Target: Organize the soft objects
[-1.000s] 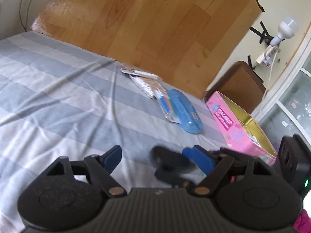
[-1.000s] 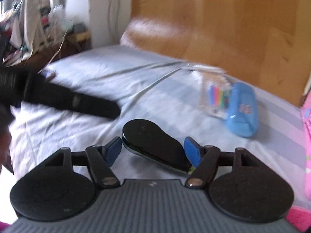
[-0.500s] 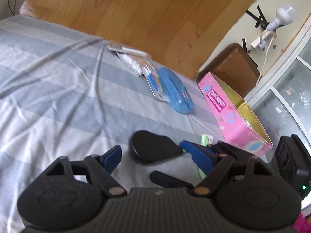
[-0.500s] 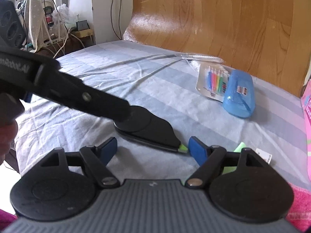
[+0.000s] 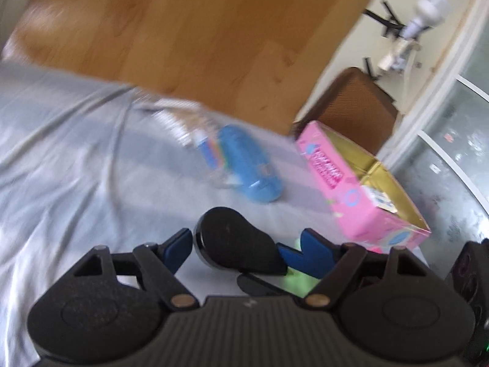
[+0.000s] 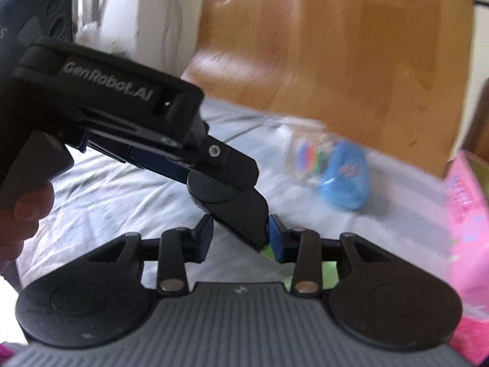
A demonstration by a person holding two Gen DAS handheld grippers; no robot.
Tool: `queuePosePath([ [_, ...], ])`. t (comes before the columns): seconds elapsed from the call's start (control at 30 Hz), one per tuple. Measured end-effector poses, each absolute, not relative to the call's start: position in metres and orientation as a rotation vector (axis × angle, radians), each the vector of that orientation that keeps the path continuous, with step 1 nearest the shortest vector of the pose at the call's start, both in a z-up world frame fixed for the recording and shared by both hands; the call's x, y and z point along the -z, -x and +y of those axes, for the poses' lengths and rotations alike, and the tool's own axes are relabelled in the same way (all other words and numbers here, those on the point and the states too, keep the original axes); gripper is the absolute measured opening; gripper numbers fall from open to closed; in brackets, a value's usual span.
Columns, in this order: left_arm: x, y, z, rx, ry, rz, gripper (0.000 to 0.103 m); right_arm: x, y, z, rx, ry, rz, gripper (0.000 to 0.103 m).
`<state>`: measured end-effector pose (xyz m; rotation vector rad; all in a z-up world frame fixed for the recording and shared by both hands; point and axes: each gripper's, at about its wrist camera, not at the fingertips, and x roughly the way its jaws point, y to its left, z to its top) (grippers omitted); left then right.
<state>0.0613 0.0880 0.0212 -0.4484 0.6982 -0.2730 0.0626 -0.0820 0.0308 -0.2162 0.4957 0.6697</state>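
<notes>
Matte black teardrop case between left gripper's spread blue pads, right gripper nipping its tapered tip — glossy blue oval case, pink carton ahead on rumpled striped sheet

A bedroom with a bed and a wooden headboard

The striped grey-blue sheet covers the bed; behind it stands a light wooden headboard. A brown chair, a cream wall and frosted glass panels are at the right.
</notes>
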Motion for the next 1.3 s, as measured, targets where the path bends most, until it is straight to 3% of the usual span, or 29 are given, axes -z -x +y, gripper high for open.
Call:
queuePosePath([
  [0.33, -0.085, -0.139, -0.048, 0.529, 0.261, 0.62, 0.079, -0.066, -0.096, -0.195, -0.291, 0.208, 0.361, 0.042],
  [0.63, -0.065, -0.207, -0.165, 0.624, 0.197, 0.681, 0.08, -0.044, -0.141, -0.258, -0.073, 0.147, 0.419, 0.043],
  [0.8, -0.061, -0.186, -0.136, 0.606, 0.216, 0.673, 0.08, -0.05, -0.096, -0.264, -0.125, 0.028, 0.366, 0.043],
  [1.13, -0.035, -0.083, -0.009, 0.534, 0.452, 0.696, 0.08, -0.026, -0.018, -0.244, -0.481, -0.242, 0.479, 0.045],
  [1.17, -0.033, -0.078, -0.006, 0.53, 0.457, 0.7, 0.08, -0.021, -0.017, -0.236, -0.462, -0.196, 0.505, 0.044],
  [1.23, -0.033, -0.07, -0.002, 0.529, 0.46, 0.706, 0.08, -0.01, -0.016, -0.22, -0.385, -0.089, 0.552, 0.002],
  [1.3, -0.036, -0.066, -0.005, 0.551, 0.456, 0.701, 0.08, -0.009, -0.017, -0.225, -0.305, -0.07, 0.533, 0.003],
])
